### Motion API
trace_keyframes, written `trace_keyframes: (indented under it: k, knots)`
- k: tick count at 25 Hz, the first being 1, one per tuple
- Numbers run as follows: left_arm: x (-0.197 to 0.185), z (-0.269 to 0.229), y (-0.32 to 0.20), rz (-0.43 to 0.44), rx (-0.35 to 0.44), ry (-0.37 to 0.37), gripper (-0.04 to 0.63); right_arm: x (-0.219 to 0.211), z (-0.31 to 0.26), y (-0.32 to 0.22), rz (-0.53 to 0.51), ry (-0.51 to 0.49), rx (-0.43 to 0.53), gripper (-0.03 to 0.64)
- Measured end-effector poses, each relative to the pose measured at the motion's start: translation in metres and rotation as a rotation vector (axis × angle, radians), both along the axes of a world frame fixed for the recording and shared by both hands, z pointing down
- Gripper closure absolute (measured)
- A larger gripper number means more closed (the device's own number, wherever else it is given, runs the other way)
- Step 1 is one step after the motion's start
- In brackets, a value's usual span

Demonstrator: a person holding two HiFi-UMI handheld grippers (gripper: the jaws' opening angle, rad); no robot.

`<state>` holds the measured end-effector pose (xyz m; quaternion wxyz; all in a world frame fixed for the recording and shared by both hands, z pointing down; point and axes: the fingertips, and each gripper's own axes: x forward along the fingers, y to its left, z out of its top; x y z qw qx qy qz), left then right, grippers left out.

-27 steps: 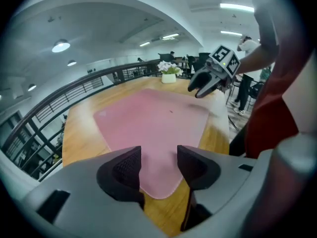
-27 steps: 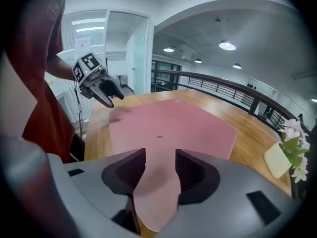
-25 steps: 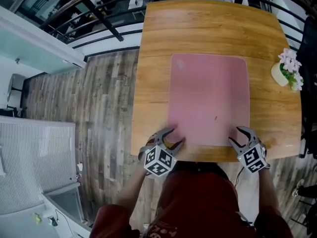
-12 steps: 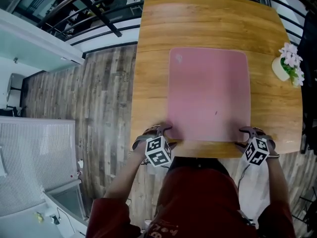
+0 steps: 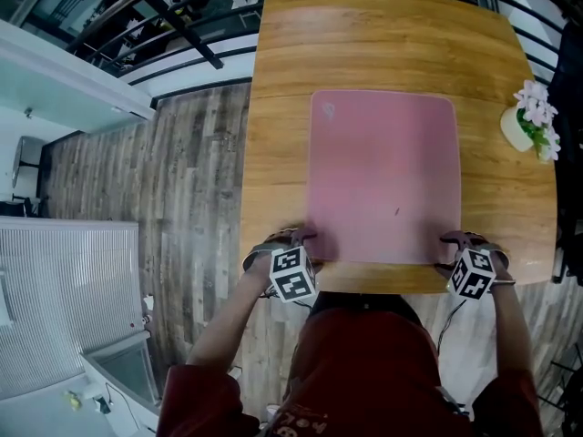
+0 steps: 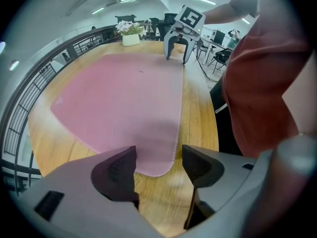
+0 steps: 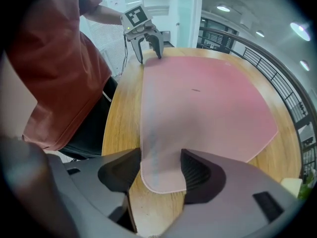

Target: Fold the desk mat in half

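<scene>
The pink desk mat (image 5: pixel 383 176) lies flat and unfolded on the wooden table (image 5: pixel 278 107). My left gripper (image 5: pixel 290 238) is at the mat's near left corner. Its jaws are opening, and the rounded corner (image 6: pixel 161 157) lies on the wood between them, untouched by the pads. My right gripper (image 5: pixel 465 240) is at the near right corner. Its jaws stand wide, with that corner (image 7: pixel 161 175) between them and no pad pressing on it. Each gripper view shows the other gripper at the far end of the mat's near edge: the right gripper (image 6: pixel 178 46) and the left gripper (image 7: pixel 146 46).
A small white pot of pale flowers (image 5: pixel 528 126) stands on the table to the right of the mat. The person's red shirt (image 5: pixel 364 371) is against the table's near edge. A dark railing (image 5: pixel 182 35) runs beyond the far left, with plank floor (image 5: pixel 182 180) on the left.
Both grippers have moved from on top of the mat's near edge down to its two near corners, and their jaws stand wider. The mat has not moved.
</scene>
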<state>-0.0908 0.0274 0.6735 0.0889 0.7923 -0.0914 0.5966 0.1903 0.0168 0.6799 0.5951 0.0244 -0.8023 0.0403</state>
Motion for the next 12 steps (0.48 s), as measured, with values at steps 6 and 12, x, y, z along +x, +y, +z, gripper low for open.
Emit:
trace_keyframes:
  k: [6, 12]
  knots:
    - [0.003, 0.0012, -0.0022, 0.002, 0.009, -0.031, 0.29, 0.0013, 0.001, -0.0002, -0.005, 0.03, -0.001, 0.353]
    - [0.0028, -0.0022, -0.0011, 0.042, 0.023, -0.039, 0.355, -0.0004, -0.0009, -0.0022, -0.005, 0.026, 0.006, 0.384]
